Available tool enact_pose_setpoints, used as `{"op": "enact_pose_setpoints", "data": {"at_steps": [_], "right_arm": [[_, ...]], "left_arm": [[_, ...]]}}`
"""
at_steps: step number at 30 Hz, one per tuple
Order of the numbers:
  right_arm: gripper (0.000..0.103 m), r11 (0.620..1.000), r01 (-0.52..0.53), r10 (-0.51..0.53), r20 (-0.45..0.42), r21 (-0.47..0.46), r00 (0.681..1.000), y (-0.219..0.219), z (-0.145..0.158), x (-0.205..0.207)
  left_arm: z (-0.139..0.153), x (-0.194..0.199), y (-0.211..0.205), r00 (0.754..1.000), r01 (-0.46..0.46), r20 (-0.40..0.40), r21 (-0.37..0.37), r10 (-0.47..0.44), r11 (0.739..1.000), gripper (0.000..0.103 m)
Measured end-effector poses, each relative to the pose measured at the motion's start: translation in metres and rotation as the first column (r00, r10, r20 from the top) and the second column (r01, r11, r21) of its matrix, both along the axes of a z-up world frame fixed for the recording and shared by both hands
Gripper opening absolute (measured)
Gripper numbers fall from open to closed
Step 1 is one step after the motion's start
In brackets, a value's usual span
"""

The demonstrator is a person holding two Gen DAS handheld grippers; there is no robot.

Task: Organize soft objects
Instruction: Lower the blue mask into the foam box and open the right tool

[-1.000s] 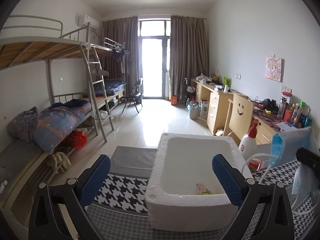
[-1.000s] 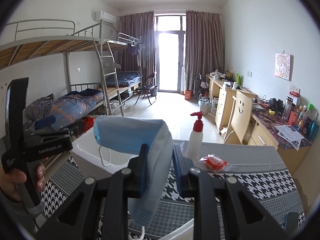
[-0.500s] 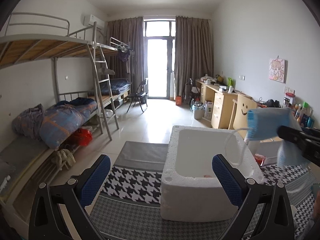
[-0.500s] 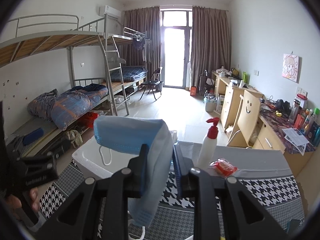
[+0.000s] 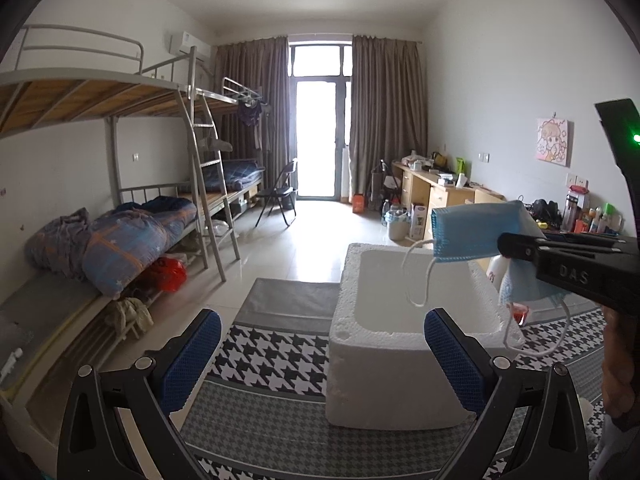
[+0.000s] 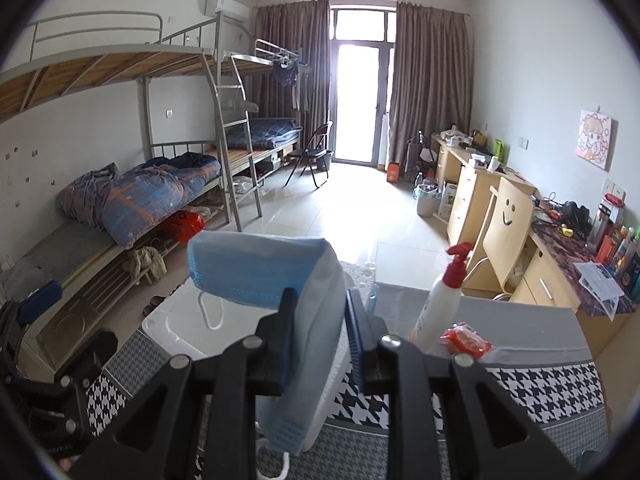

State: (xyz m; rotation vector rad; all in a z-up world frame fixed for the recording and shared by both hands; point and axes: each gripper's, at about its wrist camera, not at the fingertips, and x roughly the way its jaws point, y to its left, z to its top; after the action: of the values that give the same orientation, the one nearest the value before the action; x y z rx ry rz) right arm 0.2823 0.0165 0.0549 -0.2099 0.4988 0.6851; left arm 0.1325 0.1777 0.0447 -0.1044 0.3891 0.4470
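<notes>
Face mask [image 6: 260,276], blue and folded, is clamped between the pads of the right gripper [image 6: 320,336]; its upper half projects to the left and its lower half hangs below the fingers, with a white ear loop [image 5: 418,276] dangling. In the left wrist view the mask is held above the right rim of the white foam box [image 5: 400,360], not touching it. The box stands on the houndstooth cloth [image 5: 272,360] of the table, near its far edge. The left gripper [image 5: 322,356] is spread wide with nothing between its blue pads [image 5: 192,356], near the box's front left corner. A white pump bottle [image 6: 440,304] and a red packet [image 6: 466,342] are located beside the box, toward the far right of the table.
</notes>
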Motion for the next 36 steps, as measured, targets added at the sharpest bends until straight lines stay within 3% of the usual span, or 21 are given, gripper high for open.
{"op": "enact_pose_setpoints", "data": {"at_steps": [22,24,27,36], "right_arm": [[0.028,0.997,-0.036,0.029,-0.084,-0.073,0.996,0.038,-0.019,0.022],[0.037,0.995,-0.045,0.038,-0.089,-0.084,0.995,0.043,-0.021,0.024],[0.067,0.994,-0.065,0.055,-0.11,-0.084,0.992,0.045,-0.023,0.027],[0.069,0.993,-0.089,0.083,-0.081,-0.079,0.993,0.039,-0.017,0.018]], "left_arm": [[-0.009,-0.01,0.011,1.0,0.014,0.013,-0.025,-0.013,1.0,0.102],[-0.01,-0.01,0.012,1.0,0.015,0.013,-0.029,-0.015,0.999,0.102],[-0.01,-0.012,0.015,1.0,0.012,0.02,-0.034,-0.011,0.999,0.102],[-0.009,-0.013,0.013,1.0,0.018,0.018,-0.036,-0.018,0.999,0.102]]}}
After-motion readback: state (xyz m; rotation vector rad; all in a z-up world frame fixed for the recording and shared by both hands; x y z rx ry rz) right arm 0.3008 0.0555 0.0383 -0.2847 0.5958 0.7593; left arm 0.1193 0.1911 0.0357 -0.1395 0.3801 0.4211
